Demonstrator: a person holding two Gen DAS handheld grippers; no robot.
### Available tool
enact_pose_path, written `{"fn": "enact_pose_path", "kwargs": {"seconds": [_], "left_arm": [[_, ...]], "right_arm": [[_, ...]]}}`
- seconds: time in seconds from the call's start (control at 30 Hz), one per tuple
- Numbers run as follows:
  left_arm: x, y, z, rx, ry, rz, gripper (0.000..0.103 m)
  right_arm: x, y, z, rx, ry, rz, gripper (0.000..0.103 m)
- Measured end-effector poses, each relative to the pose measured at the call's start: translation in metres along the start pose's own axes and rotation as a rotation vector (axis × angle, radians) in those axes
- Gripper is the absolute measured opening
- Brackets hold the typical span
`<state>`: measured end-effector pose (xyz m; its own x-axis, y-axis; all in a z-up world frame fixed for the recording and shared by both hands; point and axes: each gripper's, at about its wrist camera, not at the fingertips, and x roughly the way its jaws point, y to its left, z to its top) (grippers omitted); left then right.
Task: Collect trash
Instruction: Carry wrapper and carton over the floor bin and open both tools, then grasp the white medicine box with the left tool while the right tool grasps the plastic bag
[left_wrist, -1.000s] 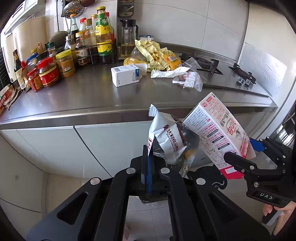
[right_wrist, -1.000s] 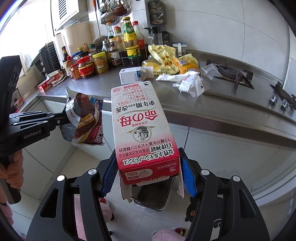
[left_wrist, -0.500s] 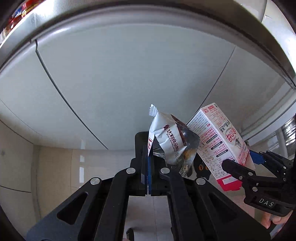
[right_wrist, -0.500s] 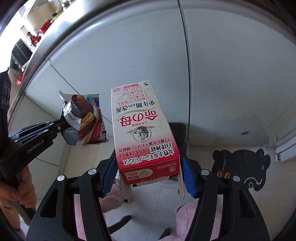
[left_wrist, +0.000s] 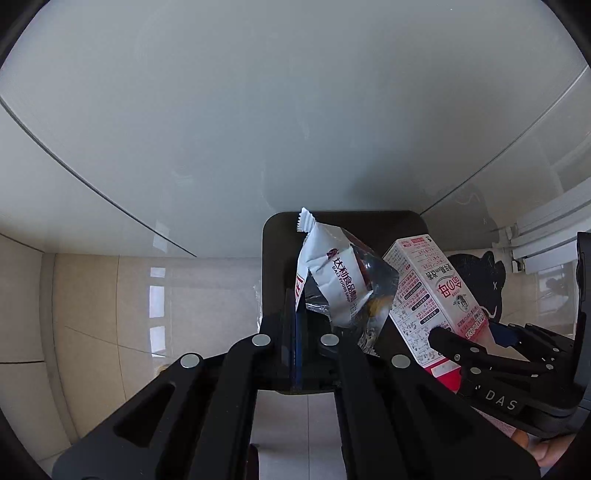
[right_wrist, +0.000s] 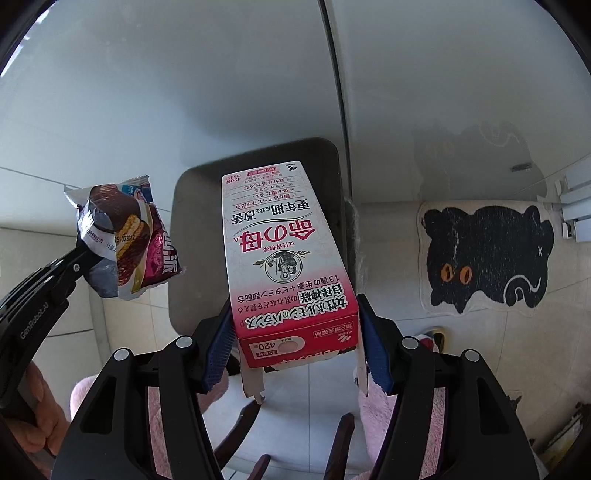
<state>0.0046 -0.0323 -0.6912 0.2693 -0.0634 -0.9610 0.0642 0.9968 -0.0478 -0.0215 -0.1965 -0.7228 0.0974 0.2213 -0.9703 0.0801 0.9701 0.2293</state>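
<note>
My left gripper is shut on a crumpled snack wrapper, white and silver with a chocolate pie picture, which also shows in the right wrist view. My right gripper is shut on a white and red carton box with Japanese print, also in the left wrist view. Both items hang above a dark grey trash bin that stands on the floor against the white cabinet; its rim shows in the left wrist view.
White cabinet doors fill the background. A black cat floor mat lies to the right of the bin. Beige floor tiles lie to the left. Pink slippers show at the bottom of the right wrist view.
Both grippers have dropped from counter height and tilted down toward the floor, carrying the wrapper and the box. The counter has left view and the bin has come under them.
</note>
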Motion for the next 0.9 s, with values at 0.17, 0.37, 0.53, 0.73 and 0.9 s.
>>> {"fn": "enact_pose_path", "kwargs": {"seconds": [0.17, 0.37, 0.53, 0.73, 0.9], "left_arm": [[0.018, 0.003, 0.018, -0.005, 0.022, -0.007, 0.003], [0.017, 0.009, 0.024, -0.009, -0.001, 0.025, 0.033], [0.011, 0.012, 0.026, -0.008, -0.026, 0.035, 0.06], [-0.015, 0.006, 0.032, -0.005, -0.08, 0.03, 0.077], [-0.057, 0.0, 0.036, -0.005, -0.143, 0.012, 0.08]], "right_arm": [[0.015, -0.004, 0.016, 0.045, 0.009, 0.029, 0.066], [0.015, 0.0, 0.028, 0.039, 0.001, 0.022, 0.084], [0.007, 0.003, 0.027, 0.013, -0.012, -0.01, 0.092], [-0.015, 0.006, 0.021, -0.022, -0.04, -0.02, 0.094], [-0.043, 0.005, 0.016, -0.048, -0.087, -0.015, 0.094]]}}
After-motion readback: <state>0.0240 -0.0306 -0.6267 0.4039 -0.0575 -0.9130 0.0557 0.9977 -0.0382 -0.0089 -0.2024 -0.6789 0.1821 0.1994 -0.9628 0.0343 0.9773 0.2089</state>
